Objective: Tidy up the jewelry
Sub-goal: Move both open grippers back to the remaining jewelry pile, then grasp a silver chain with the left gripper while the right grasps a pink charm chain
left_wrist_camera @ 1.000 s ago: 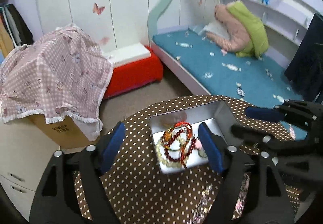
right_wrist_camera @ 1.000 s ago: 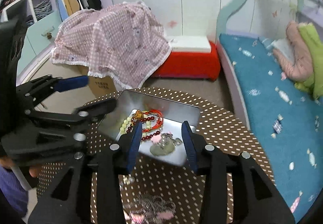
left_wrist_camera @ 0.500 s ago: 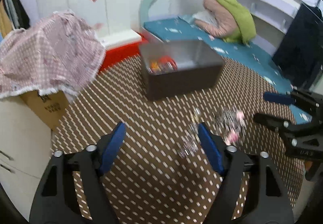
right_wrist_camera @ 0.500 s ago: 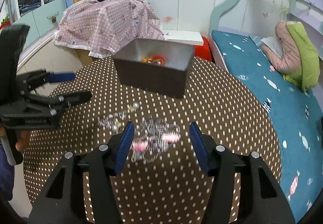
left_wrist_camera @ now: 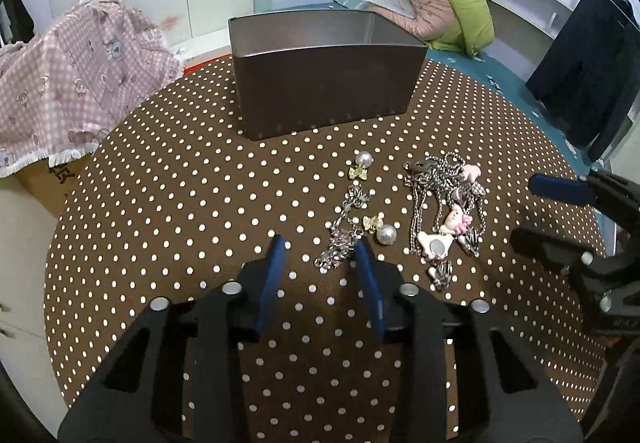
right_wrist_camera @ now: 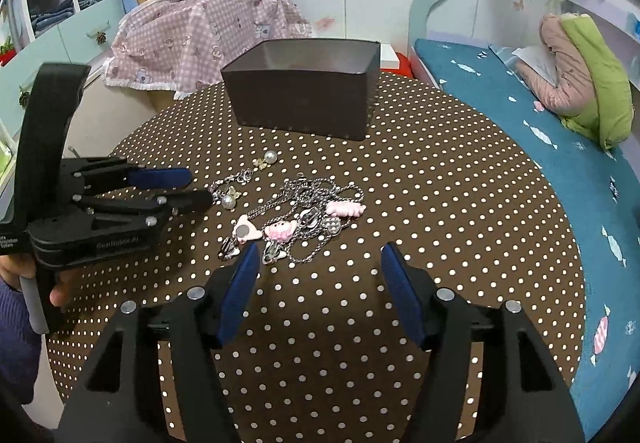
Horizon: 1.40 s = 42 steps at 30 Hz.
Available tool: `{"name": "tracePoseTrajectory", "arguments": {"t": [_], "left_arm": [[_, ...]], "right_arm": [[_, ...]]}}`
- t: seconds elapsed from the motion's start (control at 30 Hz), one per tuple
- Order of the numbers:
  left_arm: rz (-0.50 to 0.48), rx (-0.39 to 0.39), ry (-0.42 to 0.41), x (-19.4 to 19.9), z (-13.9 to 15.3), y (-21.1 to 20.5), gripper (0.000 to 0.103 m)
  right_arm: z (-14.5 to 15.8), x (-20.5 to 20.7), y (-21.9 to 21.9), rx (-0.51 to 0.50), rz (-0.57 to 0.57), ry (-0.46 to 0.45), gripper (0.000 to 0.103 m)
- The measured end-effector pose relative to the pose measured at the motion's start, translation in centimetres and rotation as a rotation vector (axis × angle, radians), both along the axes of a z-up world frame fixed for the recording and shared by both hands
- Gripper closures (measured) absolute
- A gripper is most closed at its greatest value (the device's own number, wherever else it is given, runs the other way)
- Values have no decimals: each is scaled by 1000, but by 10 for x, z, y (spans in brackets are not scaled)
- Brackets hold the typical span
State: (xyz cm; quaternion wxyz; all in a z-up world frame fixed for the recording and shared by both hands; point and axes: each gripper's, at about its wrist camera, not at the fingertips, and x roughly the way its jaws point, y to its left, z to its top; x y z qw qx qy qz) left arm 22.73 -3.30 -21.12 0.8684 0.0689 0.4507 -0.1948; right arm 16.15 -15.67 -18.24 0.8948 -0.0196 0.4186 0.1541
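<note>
On the brown dotted tablecloth [left_wrist_camera: 192, 203] stands a dark metal tin [left_wrist_camera: 328, 91] [right_wrist_camera: 304, 103]; its inside is hidden from this low angle. In front of it lie a pearl earring chain [left_wrist_camera: 352, 203] [right_wrist_camera: 240, 183] and a tangle of silver necklaces with pink charms [left_wrist_camera: 444, 211] [right_wrist_camera: 300, 219]. My left gripper [left_wrist_camera: 320, 247] [right_wrist_camera: 196, 187] is low over the near end of the pearl chain. Its jaws are closing, the sparkly end lies between them, and the pads are not pressing on it. My right gripper [right_wrist_camera: 320, 255] [left_wrist_camera: 560, 211] is just short of the necklace tangle, its jaws opening with nothing between them.
The round table's edge curves close on the left and right. A bed with a teal cover [right_wrist_camera: 540, 131] runs along the right. A pink checked cloth [right_wrist_camera: 200, 31] drapes a box behind the table, and a hand [right_wrist_camera: 56, 291] holds the left gripper's handle.
Both grippers came down from above the tin, where beaded bracelets showed inside, to the table in front of it. The left jaws narrowed and the right jaws widened.
</note>
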Motion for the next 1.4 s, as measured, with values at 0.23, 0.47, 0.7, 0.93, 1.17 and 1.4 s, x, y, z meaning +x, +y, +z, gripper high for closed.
{"name": "tracePoseTrajectory", "arguments": {"t": [0.23, 0.47, 0.7, 0.93, 1.17, 1.4], "left_arm": [[-16, -25, -13, 2, 0, 1, 90], [41, -117, -16, -4, 12, 33, 91], [81, -170, -34, -7, 30, 64, 91], [104, -202, -45, -10, 42, 87, 91], [95, -225, -38, -14, 42, 90, 91], [63, -220, -55, -21, 50, 77, 91]], "right_arm": [[0, 4, 5, -1, -2, -2, 42], [5, 16, 17, -5, 12, -19, 42], [6, 24, 46, -34, 84, -24, 42], [3, 25, 58, -60, 121, -16, 42], [6, 25, 53, -74, 93, -17, 42], [-3, 22, 71, -85, 160, 6, 52]]}}
